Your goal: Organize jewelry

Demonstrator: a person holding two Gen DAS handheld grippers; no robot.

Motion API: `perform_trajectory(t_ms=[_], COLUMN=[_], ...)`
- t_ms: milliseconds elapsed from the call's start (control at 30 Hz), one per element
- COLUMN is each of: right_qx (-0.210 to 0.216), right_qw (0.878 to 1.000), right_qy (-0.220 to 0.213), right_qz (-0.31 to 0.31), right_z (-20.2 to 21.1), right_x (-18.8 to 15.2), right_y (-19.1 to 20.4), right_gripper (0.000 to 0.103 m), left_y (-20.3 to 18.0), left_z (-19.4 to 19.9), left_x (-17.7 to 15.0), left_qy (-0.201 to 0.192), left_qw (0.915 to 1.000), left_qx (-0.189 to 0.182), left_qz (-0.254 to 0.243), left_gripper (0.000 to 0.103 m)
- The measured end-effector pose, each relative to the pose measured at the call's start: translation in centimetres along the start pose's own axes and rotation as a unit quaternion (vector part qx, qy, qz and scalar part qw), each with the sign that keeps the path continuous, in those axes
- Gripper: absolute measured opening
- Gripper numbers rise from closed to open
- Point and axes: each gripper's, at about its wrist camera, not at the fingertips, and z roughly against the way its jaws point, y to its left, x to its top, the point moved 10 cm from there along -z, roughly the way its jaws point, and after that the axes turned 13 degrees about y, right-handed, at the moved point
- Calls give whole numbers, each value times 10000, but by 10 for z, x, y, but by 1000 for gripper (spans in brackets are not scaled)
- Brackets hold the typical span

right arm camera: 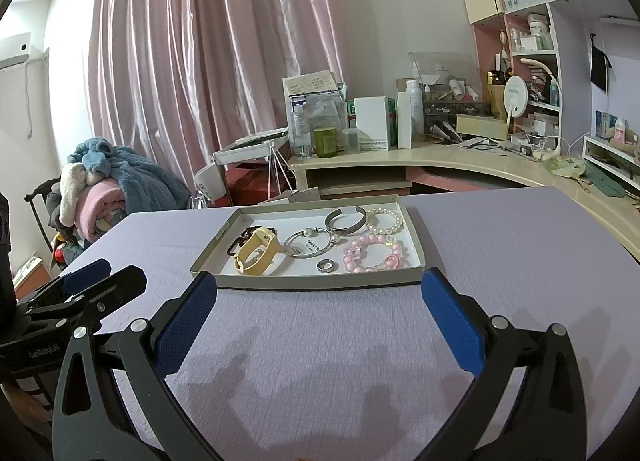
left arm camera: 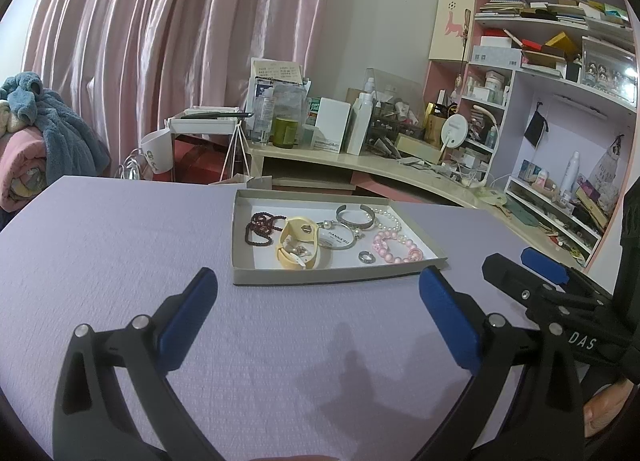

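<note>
A shallow white cardboard tray [left arm camera: 280, 276] [right arm camera: 304, 281] sits on the lilac table and holds jewelry: a dark red bead string [left arm camera: 260, 225], a yellow band [left arm camera: 297, 249] [right arm camera: 258, 253], a silver bangle [left arm camera: 338, 239] [right arm camera: 310, 247], a silver cuff [left arm camera: 355, 215] [right arm camera: 345, 221], a pearl bracelet [left arm camera: 387, 219] [right arm camera: 385, 221], a pink bead bracelet [left arm camera: 396, 247] [right arm camera: 374, 255] and a small ring [left arm camera: 366, 257] [right arm camera: 325, 265]. My left gripper [left arm camera: 318, 287] is open and empty, just short of the tray. My right gripper [right arm camera: 320, 285] is open and empty at the tray's near edge.
The lilac table [left arm camera: 120, 245] [right arm camera: 520, 245] reaches left and right of the tray. A cluttered cream desk [left arm camera: 360, 161] and pink shelves [left arm camera: 540, 73] stand behind. A chair with piled clothes [right arm camera: 104, 181] is at the left. Each gripper shows beside the other [left arm camera: 548, 273] [right arm camera: 88, 281].
</note>
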Motion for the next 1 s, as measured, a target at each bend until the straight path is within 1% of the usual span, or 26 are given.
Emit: perform_trajectory(t_ms=[267,467,1000], right_qx=[-4,-4,-6], right_qw=[10000,10000,10000], right_qy=[-20,-22,-51], right_qz=[-15,-21,-31], right_z=[0,0,2], right_x=[1,2,3], right_y=[-1,-2,-3], right_gripper=[102,102,102], left_y=[-1,-6,-7], left_z=[1,-3,-2], left_x=[1,-7,-6], left_qy=[-8,-22,-14], left_qw=[10000,10000,10000], left_qx=[-7,2,22], left_qz=[-6,-28,-39], left_gripper=[101,101,101])
